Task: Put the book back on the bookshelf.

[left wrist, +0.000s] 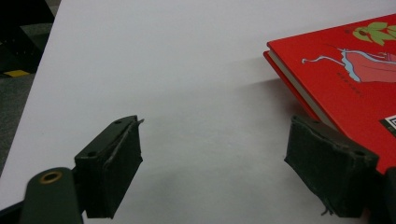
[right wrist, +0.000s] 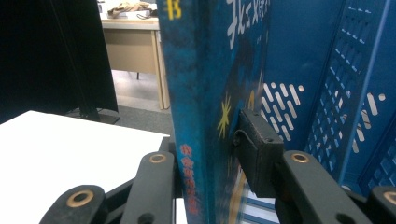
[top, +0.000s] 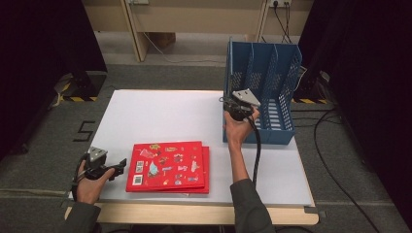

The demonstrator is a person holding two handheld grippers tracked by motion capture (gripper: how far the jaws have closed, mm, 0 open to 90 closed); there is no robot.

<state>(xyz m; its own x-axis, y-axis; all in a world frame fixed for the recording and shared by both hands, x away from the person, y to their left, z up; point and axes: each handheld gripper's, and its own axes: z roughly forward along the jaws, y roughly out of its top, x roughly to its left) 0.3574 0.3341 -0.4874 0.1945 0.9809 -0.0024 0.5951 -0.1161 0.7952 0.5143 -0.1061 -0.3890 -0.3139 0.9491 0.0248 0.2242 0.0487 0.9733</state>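
A blue book (right wrist: 205, 93) stands upright between the jaws of my right gripper (right wrist: 212, 149), which is shut on it. One pad (right wrist: 257, 149) presses its cover; the spine hides the other. In the high view the right gripper (top: 237, 104) is at the left end of the blue mesh file rack (top: 272, 73), whose slotted walls (right wrist: 327, 70) rise just behind the book. Two red books (top: 167, 166) lie stacked flat near the table's front. My left gripper (top: 119, 167) rests just left of them, open, with bare white table (left wrist: 187, 70) between its pads and the red cover (left wrist: 355, 74) beside one jaw.
The white table top (top: 160, 114) lies bare between the red books and the rack. Black curtains flank both sides. A wooden desk (top: 194, 19) stands behind, and cables (top: 335, 145) run over the grey floor at the right.
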